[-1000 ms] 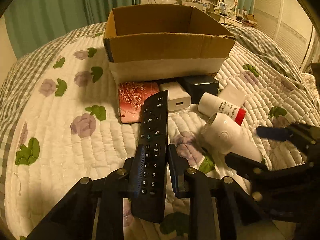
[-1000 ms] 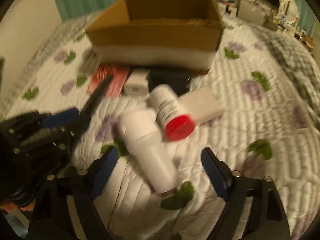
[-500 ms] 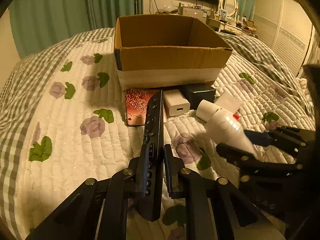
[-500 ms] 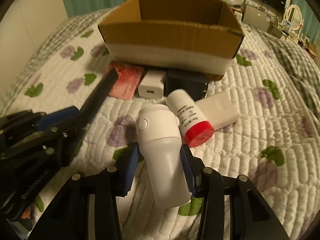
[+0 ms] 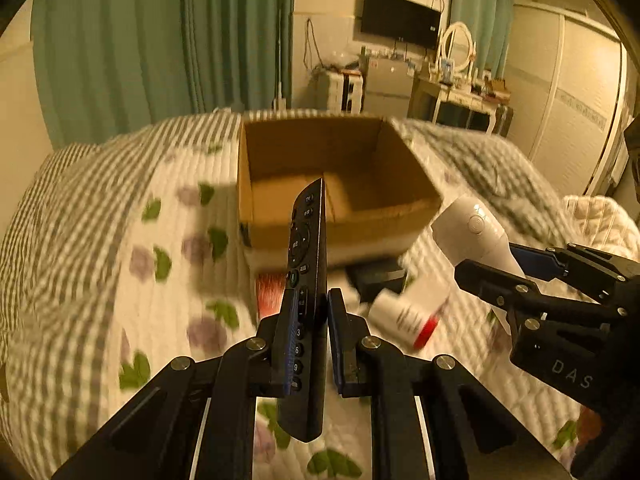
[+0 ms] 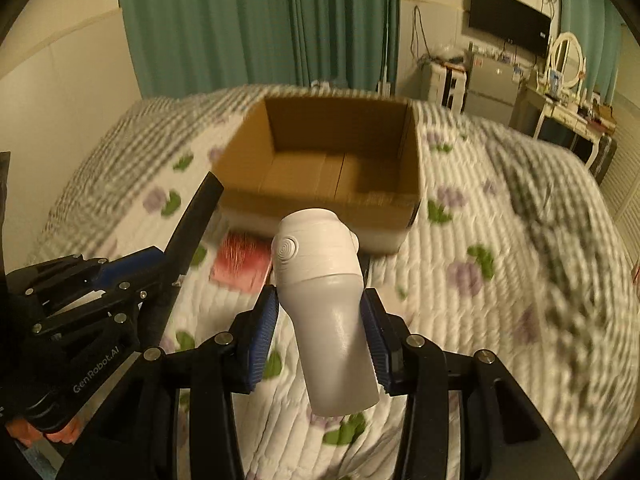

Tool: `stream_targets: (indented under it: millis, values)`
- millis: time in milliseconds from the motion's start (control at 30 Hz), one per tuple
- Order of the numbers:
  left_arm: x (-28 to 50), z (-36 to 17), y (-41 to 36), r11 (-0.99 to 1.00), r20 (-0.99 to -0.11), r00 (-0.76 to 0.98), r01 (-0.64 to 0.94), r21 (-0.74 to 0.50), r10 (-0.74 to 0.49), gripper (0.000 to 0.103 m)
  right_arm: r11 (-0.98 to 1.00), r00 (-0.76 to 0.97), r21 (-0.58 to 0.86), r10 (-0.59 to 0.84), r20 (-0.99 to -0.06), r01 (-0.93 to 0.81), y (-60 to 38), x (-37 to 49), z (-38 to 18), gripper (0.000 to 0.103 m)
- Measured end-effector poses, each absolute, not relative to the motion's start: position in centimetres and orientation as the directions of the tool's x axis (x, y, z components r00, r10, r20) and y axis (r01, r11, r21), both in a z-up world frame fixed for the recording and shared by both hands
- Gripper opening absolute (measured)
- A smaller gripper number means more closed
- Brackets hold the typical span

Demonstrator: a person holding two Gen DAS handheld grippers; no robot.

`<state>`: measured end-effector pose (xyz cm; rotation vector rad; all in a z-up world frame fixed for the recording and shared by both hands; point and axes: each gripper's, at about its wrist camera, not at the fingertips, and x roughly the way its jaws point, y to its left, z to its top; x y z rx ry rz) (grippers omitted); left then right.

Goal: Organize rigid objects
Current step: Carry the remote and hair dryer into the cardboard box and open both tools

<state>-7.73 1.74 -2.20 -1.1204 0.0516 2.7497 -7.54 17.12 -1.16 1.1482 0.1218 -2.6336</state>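
A bed covered in a white quilt with purple flowers and green leaves (image 6: 500,240) fills the lower half of both views, with green curtains (image 5: 160,40) across the upper left and a dark wall-mounted television (image 5: 396,20) at upper right. At centre frame sits an open brown cardboard box (image 5: 336,184), its inside showing only bare cardboard. My left gripper (image 5: 308,332) pinches a long black remote control (image 5: 306,280) by its lower half, its tip pointing up in front of the box's near wall. My right gripper (image 6: 318,340) clamps a white plastic handheld device with a round button (image 6: 324,300), raised before the box. Below the box's near wall, blurred, lie a red patterned flat item (image 5: 270,292), a dark box (image 5: 376,276) and a white bottle with a red cap (image 5: 404,316).
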Motion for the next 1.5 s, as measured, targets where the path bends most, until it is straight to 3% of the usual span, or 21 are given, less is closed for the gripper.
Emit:
stream_targets:
  millis: [267, 467, 867, 1167, 1333, 1433, 1500]
  values:
    - [-12.9, 1.5, 2.1, -0.987, -0.655, -0.744, -0.162, -0.014, 0.131, 0.014, -0.963, -0.724, -0.005, -0.2, -0.66, 0.27, 17.2, -12.6, 4.6, 0.042]
    - [-18.2, 1.7, 1.9, -0.991, -0.658, -0.747, -0.136, 0.003, 0.1, 0.014, -0.966, -0.749, -0.037, -0.175, -0.639, 0.257, 16.5, -17.7, 6.0, 0.042]
    - [-26.9, -5.1, 2.5, -0.993, -0.743, -0.666, -0.115, 0.021, 0.061, 0.014, -0.976, -0.695, 0.006, -0.16, -0.701, 0.219, 16.6, -28.6, -0.1, 0.042]
    - [-27.9, -7.3, 3.6, -0.992, -0.76, -0.646, -0.124, 0.013, 0.071, 0.015, -0.97, -0.683, 0.018, -0.185, -0.707, 0.244, 16.8, -30.9, -2.7, 0.042]
    - [-27.1, -6.4, 3.6, -0.991, -0.742, -0.666, -0.13, 0.014, 0.077, 0.025, -0.965, -0.686, 0.064, -0.227, -0.691, 0.255, 17.5, -30.7, -2.5, 0.044]
    - [-26.0, -5.2, 3.6, -0.993, -0.732, -0.678, -0.121, 0.015, 0.071, 0.046, -0.971, -0.701, 0.071, -0.215, -0.68, 0.229, 17.9, -30.2, -1.5, 0.065]
    - [-24.9, -4.0, 3.3, -0.993, -0.719, -0.692, -0.115, 0.021, 0.065, 0.051, -0.974, -0.717, 0.072, -0.207, -0.666, 0.214, 18.5, -29.3, -0.4, 0.065]
